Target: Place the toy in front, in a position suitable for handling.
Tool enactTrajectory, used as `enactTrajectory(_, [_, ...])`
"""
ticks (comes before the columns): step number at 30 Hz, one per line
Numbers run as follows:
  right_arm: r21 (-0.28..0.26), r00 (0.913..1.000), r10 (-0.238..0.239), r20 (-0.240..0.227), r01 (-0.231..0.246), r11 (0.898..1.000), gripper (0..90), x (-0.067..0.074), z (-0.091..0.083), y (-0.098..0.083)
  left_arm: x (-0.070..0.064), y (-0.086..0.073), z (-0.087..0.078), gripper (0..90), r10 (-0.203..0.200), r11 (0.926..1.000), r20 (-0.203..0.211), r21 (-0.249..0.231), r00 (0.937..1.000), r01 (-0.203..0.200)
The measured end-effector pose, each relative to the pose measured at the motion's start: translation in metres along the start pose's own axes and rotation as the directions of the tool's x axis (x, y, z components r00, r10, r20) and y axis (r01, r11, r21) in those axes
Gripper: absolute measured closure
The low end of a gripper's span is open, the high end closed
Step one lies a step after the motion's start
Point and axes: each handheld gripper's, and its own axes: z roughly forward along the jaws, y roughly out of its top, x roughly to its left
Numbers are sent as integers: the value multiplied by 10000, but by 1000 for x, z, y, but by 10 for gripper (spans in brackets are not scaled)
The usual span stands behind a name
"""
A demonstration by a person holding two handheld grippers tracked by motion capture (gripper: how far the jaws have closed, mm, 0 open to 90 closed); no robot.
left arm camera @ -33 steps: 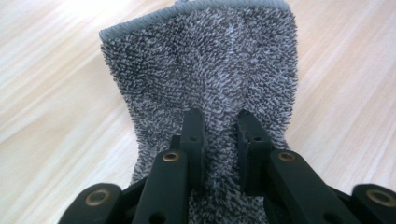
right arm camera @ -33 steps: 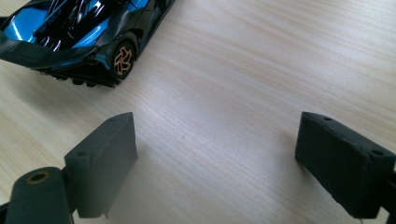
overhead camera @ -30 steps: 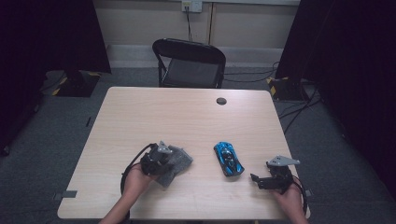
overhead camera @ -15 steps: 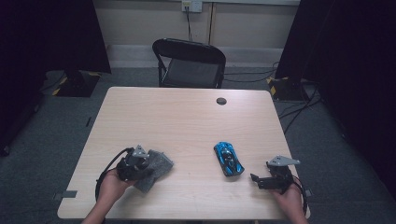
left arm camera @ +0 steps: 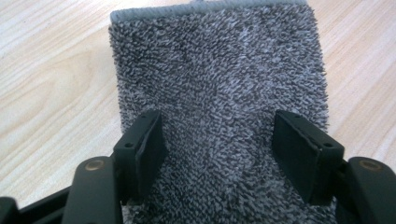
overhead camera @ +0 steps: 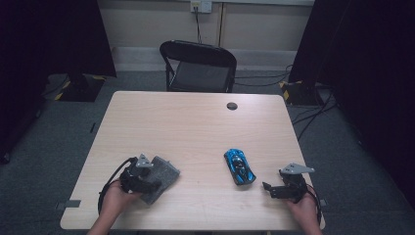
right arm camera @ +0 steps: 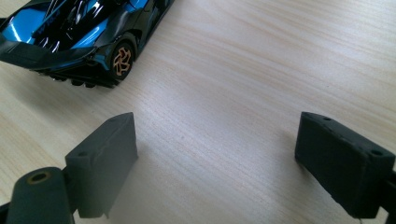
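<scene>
Grey cloth [overhead camera: 162, 172]: a small shaggy towel lying flat on the table [overhead camera: 195, 132], near the front-left corner; well to the left of the toy car [overhead camera: 240, 166], with bare tabletop between them.
Cloth, close up: in the left gripper view the cloth [left arm camera: 219, 84] spreads out ahead of and under the jaws, with a stitched hem along its far edge and light wood on both sides.
Left gripper [overhead camera: 147, 180]: sits over the cloth's near-left edge, held by the person's left hand [overhead camera: 115, 196]; a black cable loops off to its left.
Left gripper jaws: they have just been opening and now stand apart; in the left gripper view [left arm camera: 219, 144] the cloth lies between and beneath the two pads, which do not press on it.
Toy car: blue and black, on the table to the right of the cloth, lying at a slant to the table's edges.
Right gripper [overhead camera: 266, 187]: on the far side of the car from the cloth, close to the table's front-right corner, held by the right hand [overhead camera: 304, 210]; a grey plate sits on top.
Right gripper jaws: wide apart with only bare wood between them [right arm camera: 215, 154]; the car [right arm camera: 79, 32] is ahead and to their left, just beyond the left pad, not touching.
Chair [overhead camera: 198, 66]: black, folding, behind the table's far edge, well away from the cloth.
Round black cap [overhead camera: 232, 105]: set in the tabletop near the far edge, beyond the car.
</scene>
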Motion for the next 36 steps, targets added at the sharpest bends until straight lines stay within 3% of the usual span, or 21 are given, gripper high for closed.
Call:
enactTrajectory(4, [-24, 10000, 12, 54, -12, 10000, 138, 0, 0, 0, -1, 1, -1, 214, -25, 9999, -363, -124, 9993, 21])
enactTrajectory(10, [127, 9996, 179, 199, -182, 9998, 147, -1, -1, 2, -2, 6, -8, 198, 14, 9991, -530, -422, 9986, -37])
enactTrajectory(16, [320, 9995, 190, 247, -198, 9993, 142, -3, -5, 7, -2, 5, -10, 201, -84, 9986, -453, -519, 9989, 60])
enactTrajectory(18, [388, 9988, 457, 158, -463, 9982, 140, -7, -7, 12, 1, 4, -11, 202, -124, 9980, -375, -618, 9992, 101])
enactTrajectory(22, [419, 9991, 366, 222, -375, 9984, 140, -8, -8, 16, 2, 4, -12, 203, -119, 9974, -401, -711, 9991, 91])
enactTrajectory(28, [376, 9988, 483, 34, -484, 9981, 140, -6, -6, 34, -2, 5, -12, 190, 190, 9969, -639, -744, 9978, -238])
enactTrajectory(36, [282, 9967, 743, -336, -734, 9969, 140, 4, -3, 60, -3, 6, -15, 168, 114, 9952, -708, -966, 9974, -183])
